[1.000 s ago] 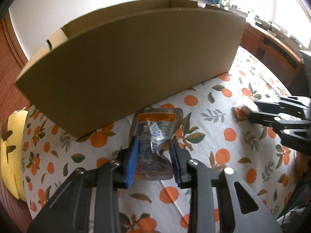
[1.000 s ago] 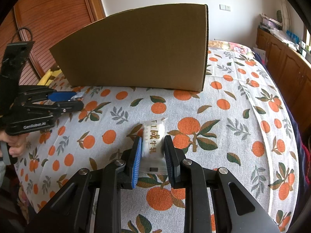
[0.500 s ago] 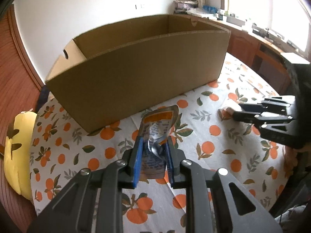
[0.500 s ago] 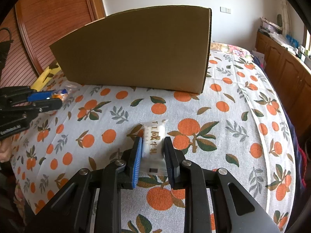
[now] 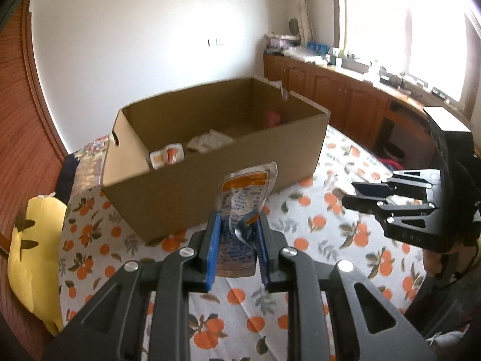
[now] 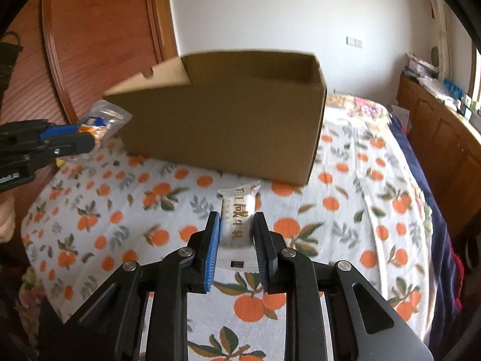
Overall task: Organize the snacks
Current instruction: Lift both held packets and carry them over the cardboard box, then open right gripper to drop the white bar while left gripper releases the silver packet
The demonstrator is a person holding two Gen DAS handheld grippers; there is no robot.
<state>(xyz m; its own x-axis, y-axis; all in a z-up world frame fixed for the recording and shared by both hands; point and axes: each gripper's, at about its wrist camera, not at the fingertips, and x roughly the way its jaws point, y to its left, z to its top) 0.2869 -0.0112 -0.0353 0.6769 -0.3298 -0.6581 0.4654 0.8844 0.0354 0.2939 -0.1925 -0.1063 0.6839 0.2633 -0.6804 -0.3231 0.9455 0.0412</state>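
Note:
My left gripper (image 5: 237, 225) is shut on a clear snack pouch with an orange label (image 5: 245, 192), held in the air in front of the cardboard box (image 5: 195, 192). In the right wrist view that pouch (image 6: 100, 123) shows at the left, pinched by the left gripper (image 6: 81, 138). My right gripper (image 6: 236, 228) is shut on a white wrapped snack bar (image 6: 239, 213), lifted off the cloth before the box (image 6: 228, 132). The right gripper (image 5: 357, 194) appears at the right of the left wrist view. Several snack packets (image 5: 168, 156) lie inside the box.
An orange-print cloth (image 6: 345, 216) covers the surface. A yellow plush toy (image 5: 33, 255) lies at the left edge. Wooden cabinets (image 5: 345, 99) with clutter run under the window at the right. A wooden door (image 6: 99, 36) stands behind the box. A hand (image 6: 6, 219) shows at far left.
Both grippers have risen with their snacks. The left wrist view now looks over the box rim at packets inside. The white bar has left the cloth.

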